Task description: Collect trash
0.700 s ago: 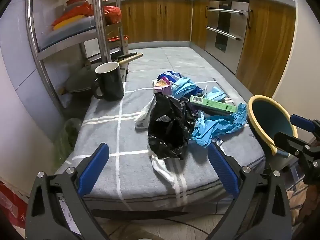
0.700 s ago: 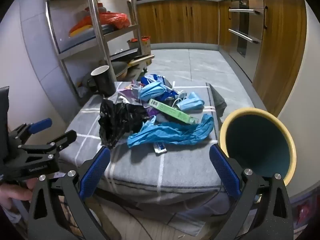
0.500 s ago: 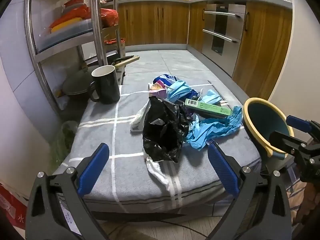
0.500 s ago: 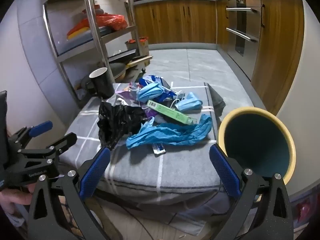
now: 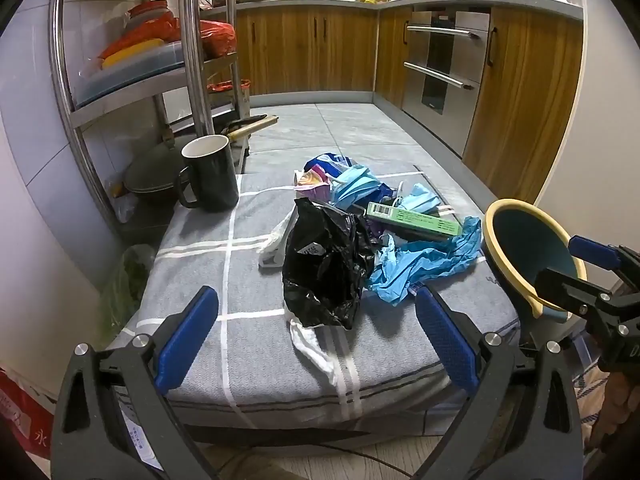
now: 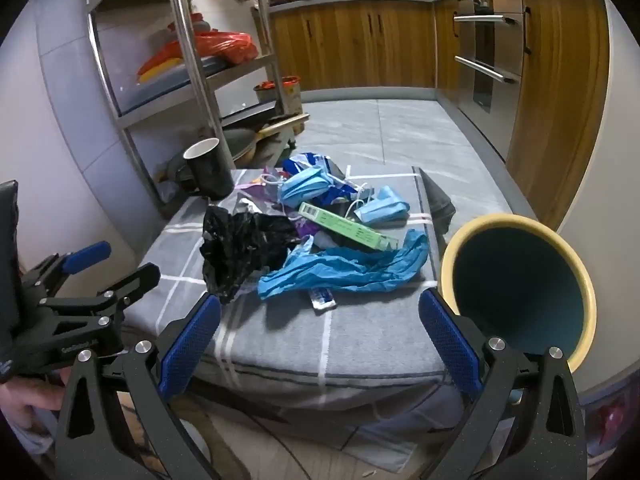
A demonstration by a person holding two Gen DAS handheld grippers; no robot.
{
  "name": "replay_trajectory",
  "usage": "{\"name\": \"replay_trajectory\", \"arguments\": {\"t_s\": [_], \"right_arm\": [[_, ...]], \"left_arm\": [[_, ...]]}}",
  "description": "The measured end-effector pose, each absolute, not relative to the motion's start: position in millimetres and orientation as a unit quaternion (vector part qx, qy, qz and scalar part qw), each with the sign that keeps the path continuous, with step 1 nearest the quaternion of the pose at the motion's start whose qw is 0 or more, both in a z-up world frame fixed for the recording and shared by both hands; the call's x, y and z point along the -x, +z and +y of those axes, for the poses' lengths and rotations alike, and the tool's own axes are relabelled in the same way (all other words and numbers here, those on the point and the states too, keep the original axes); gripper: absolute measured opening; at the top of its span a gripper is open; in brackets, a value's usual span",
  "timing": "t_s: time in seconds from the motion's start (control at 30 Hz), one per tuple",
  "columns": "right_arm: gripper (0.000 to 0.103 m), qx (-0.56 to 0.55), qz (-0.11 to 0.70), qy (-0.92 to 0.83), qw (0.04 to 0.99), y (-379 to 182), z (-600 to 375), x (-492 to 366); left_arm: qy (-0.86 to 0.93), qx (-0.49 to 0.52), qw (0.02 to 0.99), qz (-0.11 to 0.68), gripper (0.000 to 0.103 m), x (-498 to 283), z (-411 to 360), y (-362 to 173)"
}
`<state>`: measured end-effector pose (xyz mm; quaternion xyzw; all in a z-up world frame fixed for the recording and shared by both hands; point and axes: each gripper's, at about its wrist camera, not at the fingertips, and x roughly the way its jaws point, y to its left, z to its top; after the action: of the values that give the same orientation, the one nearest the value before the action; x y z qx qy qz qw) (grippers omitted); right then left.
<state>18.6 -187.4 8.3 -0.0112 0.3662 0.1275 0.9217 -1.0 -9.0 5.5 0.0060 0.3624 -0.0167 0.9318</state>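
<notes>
A heap of trash lies on a grey checked cloth (image 5: 208, 264) over a low table: a crumpled black plastic bag (image 5: 324, 264) (image 6: 240, 248), a blue glove (image 5: 420, 264) (image 6: 344, 272), a green box (image 5: 412, 220) (image 6: 348, 228), blue face masks (image 5: 356, 188) (image 6: 308, 188) and wrappers. A yellow-rimmed teal bin (image 5: 528, 252) (image 6: 516, 296) stands tilted at the table's right edge. My left gripper (image 5: 316, 332) is open, short of the black bag. My right gripper (image 6: 320, 332) is open too, short of the glove, with the bin just behind its right finger. Neither holds anything.
A black mug (image 5: 210, 172) (image 6: 208, 168) stands at the cloth's far left corner. A steel shelf rack (image 5: 192, 52) (image 6: 188, 48) with pans and red bags rises to the left. Wooden cabinets (image 5: 320, 48) and an oven (image 5: 440, 64) line the far side of the tiled floor.
Both grippers have drawn back and up a little from the table, so the heap looks smaller and the view has tilted upward. Nothing on the cloth has moved.
</notes>
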Motion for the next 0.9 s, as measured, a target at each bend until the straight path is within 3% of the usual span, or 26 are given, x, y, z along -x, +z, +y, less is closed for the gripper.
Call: {"name": "replay_trajectory", "arguments": {"t_s": [0.9], "right_arm": [[0.099,0.007,0.366,0.129,0.922,8.4,-189.3,-18.8]], "left_arm": [[-0.017,-0.008,0.932,0.363,0.097,0.8,-13.8,5.6]]}}
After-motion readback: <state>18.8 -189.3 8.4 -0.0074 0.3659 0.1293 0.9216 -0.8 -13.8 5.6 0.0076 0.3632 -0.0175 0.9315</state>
